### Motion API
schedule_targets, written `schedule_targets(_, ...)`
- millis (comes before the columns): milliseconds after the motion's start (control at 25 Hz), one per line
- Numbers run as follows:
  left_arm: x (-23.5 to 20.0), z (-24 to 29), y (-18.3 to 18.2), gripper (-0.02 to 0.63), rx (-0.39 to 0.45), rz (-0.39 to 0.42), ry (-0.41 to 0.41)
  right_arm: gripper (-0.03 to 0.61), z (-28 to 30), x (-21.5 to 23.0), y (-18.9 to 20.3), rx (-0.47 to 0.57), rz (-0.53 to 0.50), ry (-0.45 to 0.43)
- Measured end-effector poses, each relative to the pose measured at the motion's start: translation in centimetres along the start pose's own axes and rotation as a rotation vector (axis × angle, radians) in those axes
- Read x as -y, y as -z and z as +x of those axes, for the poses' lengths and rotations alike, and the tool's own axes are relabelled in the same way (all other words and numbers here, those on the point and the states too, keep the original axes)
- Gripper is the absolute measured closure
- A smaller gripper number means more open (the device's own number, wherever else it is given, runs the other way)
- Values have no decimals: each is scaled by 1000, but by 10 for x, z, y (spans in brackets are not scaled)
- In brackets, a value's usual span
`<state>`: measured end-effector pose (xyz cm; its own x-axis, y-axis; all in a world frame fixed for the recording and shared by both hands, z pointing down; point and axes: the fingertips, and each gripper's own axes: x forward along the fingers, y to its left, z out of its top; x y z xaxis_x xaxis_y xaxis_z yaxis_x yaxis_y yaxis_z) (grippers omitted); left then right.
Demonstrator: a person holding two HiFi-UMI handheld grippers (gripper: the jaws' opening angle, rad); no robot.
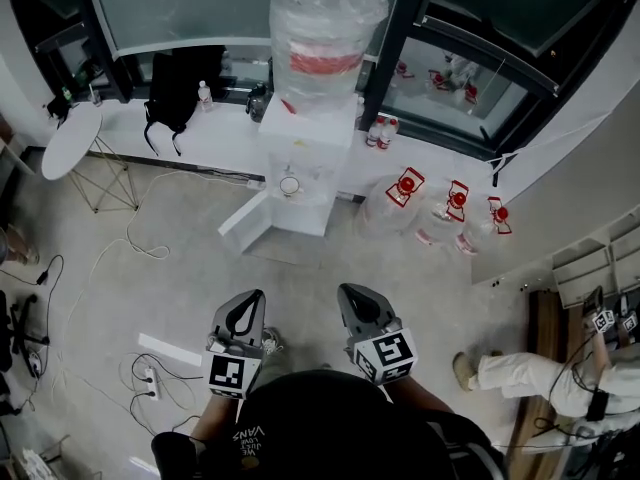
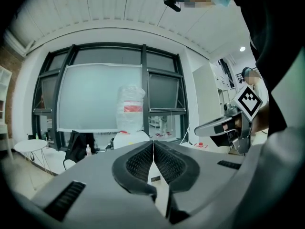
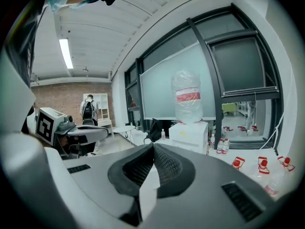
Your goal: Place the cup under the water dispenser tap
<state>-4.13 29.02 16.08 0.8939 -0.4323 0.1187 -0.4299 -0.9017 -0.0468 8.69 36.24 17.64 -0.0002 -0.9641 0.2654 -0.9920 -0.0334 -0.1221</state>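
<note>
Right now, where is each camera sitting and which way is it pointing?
Head view: on the person's head, which shows; facing down at dispenser, left gripper, right gripper.
Left gripper view: on that gripper, facing the dispenser; shut fingers, right gripper.
Right gripper view: on that gripper, facing the dispenser; shut fingers, left gripper.
All share the dispenser.

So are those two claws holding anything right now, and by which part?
Nothing is held. The left gripper and the right gripper both have their jaws shut together, empty; the cup sits at the water dispenser.
</note>
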Motion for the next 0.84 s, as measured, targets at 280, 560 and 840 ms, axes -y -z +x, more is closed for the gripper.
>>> schedule_targets(280,31,-13,-8,594,2,8,-21,535,-29,1,-3,19,-21,-44)
schedule_targets(560,47,-22,-19,594,24,22,-32,535,-42,-1,-5,35,-31,-75)
schedule_targets(840,53,-24,-17,594,6,43,-27,537,-45,-3,-9,32,-33,-91)
